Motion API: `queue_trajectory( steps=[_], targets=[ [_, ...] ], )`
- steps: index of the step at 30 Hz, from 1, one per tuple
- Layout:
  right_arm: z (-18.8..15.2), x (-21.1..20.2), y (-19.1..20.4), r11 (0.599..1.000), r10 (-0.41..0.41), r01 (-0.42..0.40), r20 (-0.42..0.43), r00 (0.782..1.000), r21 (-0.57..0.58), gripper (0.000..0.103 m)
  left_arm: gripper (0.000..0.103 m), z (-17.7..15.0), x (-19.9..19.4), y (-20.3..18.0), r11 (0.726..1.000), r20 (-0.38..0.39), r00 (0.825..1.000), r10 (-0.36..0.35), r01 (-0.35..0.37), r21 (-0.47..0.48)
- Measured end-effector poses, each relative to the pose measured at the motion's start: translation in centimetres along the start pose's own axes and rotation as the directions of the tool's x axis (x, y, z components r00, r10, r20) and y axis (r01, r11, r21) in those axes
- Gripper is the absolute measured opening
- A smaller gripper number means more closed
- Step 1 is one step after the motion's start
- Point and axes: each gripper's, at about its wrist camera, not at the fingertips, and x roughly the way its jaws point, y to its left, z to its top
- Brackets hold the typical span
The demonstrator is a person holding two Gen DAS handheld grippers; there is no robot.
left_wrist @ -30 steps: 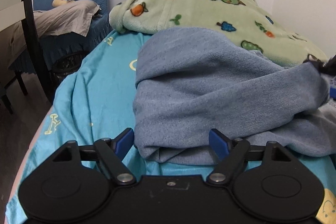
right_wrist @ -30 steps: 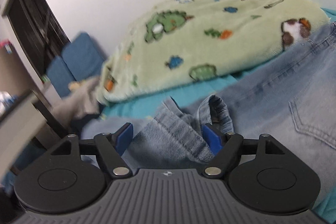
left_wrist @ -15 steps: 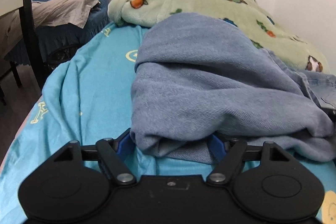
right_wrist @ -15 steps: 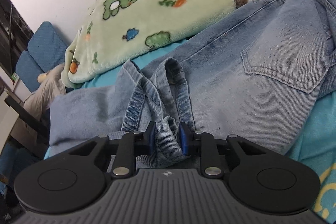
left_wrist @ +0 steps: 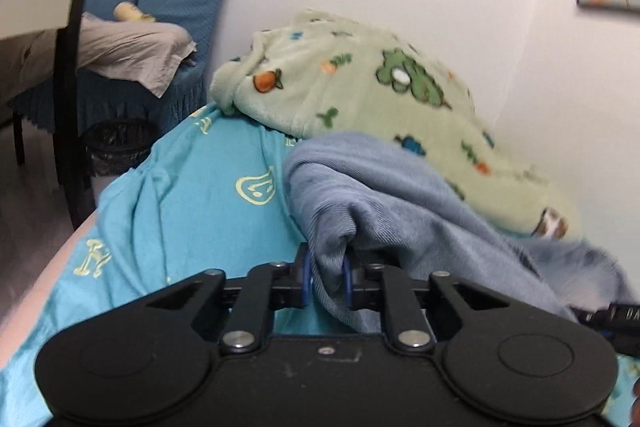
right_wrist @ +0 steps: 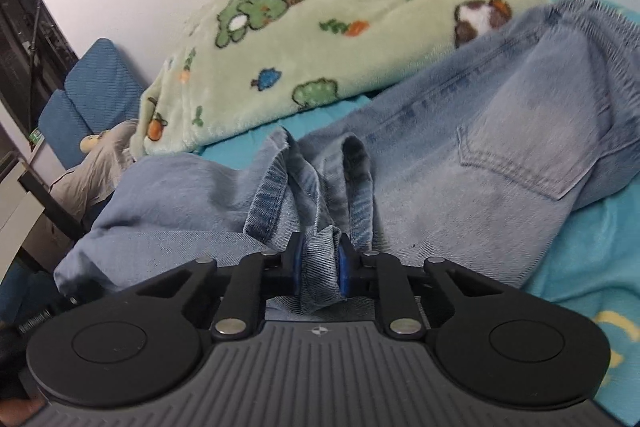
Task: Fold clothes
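- Your left gripper (left_wrist: 326,281) is clamped on a bunched fold of the jeans (left_wrist: 400,211).
- Your right gripper (right_wrist: 319,269) pinches the jeans' (right_wrist: 460,187) hem.
- The jeans lie across the sheet (left_wrist: 192,203), against the blanket (right_wrist: 320,39).

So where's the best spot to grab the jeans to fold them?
Probably the leg hems, from the near edge of the bed. The jeans lie with the waist far off by the green blanket and bunched hems nearest. The right gripper already pinches a hem; the left gripper pinches a denim fold.
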Motion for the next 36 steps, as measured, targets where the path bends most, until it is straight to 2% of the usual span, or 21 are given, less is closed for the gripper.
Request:
queue_trajectory(
  steps=[2,7,12,15,20,24,25,28,30,34,36],
  targets=[
    [0.1,-1.2,0.3,1.000,0.004,-0.004,0.003,1.000,-0.013,0.016,0.008,0.3,-1.6,0.4,1.000,0.011,1.000,-0.009,0.010,-0.024],
    [-0.6,-3.6,0.8,0.999,-0.002,0.002,-0.002,1.000,-0.035,0.016,0.008,0.2,-5.7,0.1,0.999,0.018,0.999,-0.045,0.045,-0.002],
    [-1.4,-5.6,0.8,0.999,-0.009,0.009,-0.004,1.000,-0.034,0.017,0.008,-2.0,-6.0,0.3,1.000,-0.061,0.998,0.009,-0.008,0.020],
    [-2.2,-4.4,-0.2,1.000,-0.016,0.016,-0.044,0.999,-0.012,0.017,0.009,-3.4,-5.2,0.3,0.997,-0.112,0.992,0.052,-0.044,0.069],
    [-3.8,-1.9,-2.4,0.999,-0.014,0.019,-0.097,0.995,0.049,0.019,0.012,-4.4,-6.0,-0.2,0.988,-0.129,0.988,0.081,-0.063,0.143],
    [-3.6,-2.0,-2.5,0.997,0.000,0.008,-0.101,0.995,0.079,0.021,0.033,-4.4,-7.7,-0.7,0.985,-0.123,0.990,0.071,-0.050,0.165],
    [-3.5,-2.3,-2.5,0.996,0.007,0.001,-0.097,0.995,0.089,0.022,0.035,-4.2,-8.4,-1.0,0.984,-0.106,0.992,0.067,-0.047,0.174],
    [-2.6,-3.6,-2.3,0.995,0.014,-0.009,-0.053,0.998,0.096,0.030,0.048,-3.6,-10.1,-2.2,0.977,-0.049,0.998,0.040,-0.029,0.209],
    [-1.9,-4.5,-2.2,0.995,0.025,-0.023,-0.016,1.000,0.098,0.045,0.048,-3.3,-10.3,-2.9,0.975,-0.030,1.000,0.009,-0.002,0.223],
    [-1.0,-4.3,-2.2,0.991,0.080,-0.079,0.003,0.997,0.105,0.048,0.048,-3.0,-9.0,-4.0,0.975,-0.016,1.000,-0.019,0.022,0.223],
    [-0.5,-3.1,-2.1,0.991,0.091,-0.090,-0.004,0.996,0.094,0.058,0.048,-2.9,-8.2,-4.2,0.976,-0.015,1.000,-0.025,0.028,0.217]
  ],
)
